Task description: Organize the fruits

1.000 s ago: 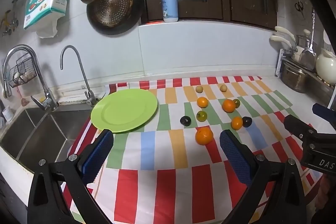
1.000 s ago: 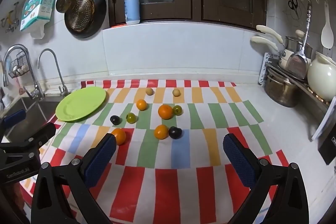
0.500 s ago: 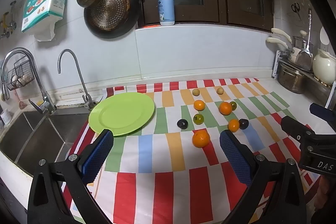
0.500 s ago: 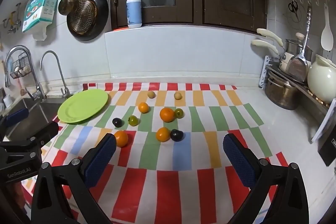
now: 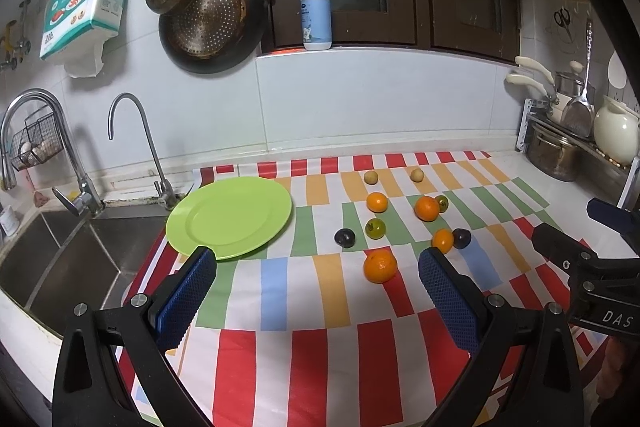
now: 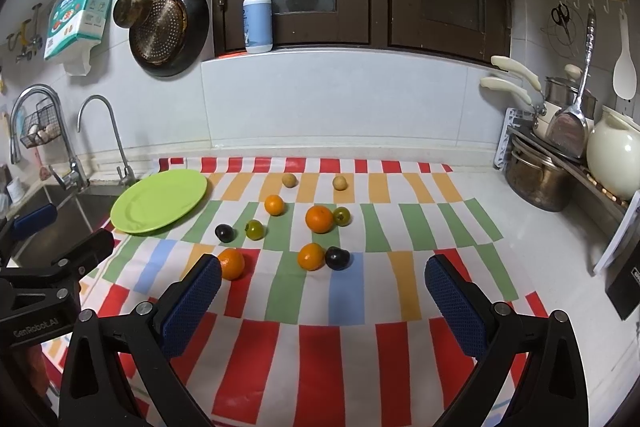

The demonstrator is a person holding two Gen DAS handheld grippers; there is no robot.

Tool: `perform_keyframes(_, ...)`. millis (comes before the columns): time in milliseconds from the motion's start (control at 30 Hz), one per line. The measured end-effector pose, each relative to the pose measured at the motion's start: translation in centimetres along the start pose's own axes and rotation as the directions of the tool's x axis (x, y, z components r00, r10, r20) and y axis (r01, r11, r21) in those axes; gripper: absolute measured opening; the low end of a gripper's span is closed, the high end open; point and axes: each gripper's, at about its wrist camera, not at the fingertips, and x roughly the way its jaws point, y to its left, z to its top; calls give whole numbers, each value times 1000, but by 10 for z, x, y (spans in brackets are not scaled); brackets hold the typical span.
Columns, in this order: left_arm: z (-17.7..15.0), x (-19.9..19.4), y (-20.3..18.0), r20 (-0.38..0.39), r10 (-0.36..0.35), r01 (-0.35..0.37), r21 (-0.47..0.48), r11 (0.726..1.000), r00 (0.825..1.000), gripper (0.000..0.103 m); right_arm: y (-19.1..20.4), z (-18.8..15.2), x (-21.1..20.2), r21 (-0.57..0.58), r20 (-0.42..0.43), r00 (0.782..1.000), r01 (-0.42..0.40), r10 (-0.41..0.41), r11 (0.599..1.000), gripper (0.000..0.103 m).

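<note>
Plate [image 5: 228,217] at 9 o'clock on the striped cloth [image 5: 280,287], bare. 10 fruits lie loose at 12 to 2 o'clock; nearest orange [image 5: 379,265] well apart from the plate. Left gripper [image 5: 316,291] wide apart, holding nothing. Right gripper [image 6: 322,291] likewise spread, holding nothing. Risk, in my judgement: round fruit rolling if nudged or pinched off-centre.

The right gripper [image 6: 322,285] hangs above the striped cloth [image 6: 312,347] on the table, its blue pads [image 6: 452,303] wide apart and holding nothing. Ahead lie four oranges, the nearest one [image 6: 231,264] just beside the left pad. A green plate [image 6: 160,201] sits at the cloth's left edge, next to the sink [image 6: 60,223]. The left gripper [image 6: 44,247] shows at the left border.
</note>
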Motion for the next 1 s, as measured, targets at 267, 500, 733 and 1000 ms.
perform_keyframes(267, 0, 0, 0, 1, -2, 2, -1, 1000, 1000, 103, 1, 0, 0, -1, 2, 1000, 0, 0, 1000, 102)
perform_keyframes(500, 1, 1, 0, 3, -3, 3, -1, 1000, 1000, 103, 1, 0, 1, -3, 1, 1000, -1, 1, 1000, 102)
perform_keyframes(733, 1, 1, -1, 4, -6, 6, 0, 1000, 1000, 103, 4, 0, 1, -6, 3, 1000, -4, 4, 1000, 102)
perform_keyframes(1000, 2, 5, -2, 3, -13, 13, 3, 1000, 1000, 103, 5, 0, 2, -7, 4, 1000, -3, 3, 1000, 103)
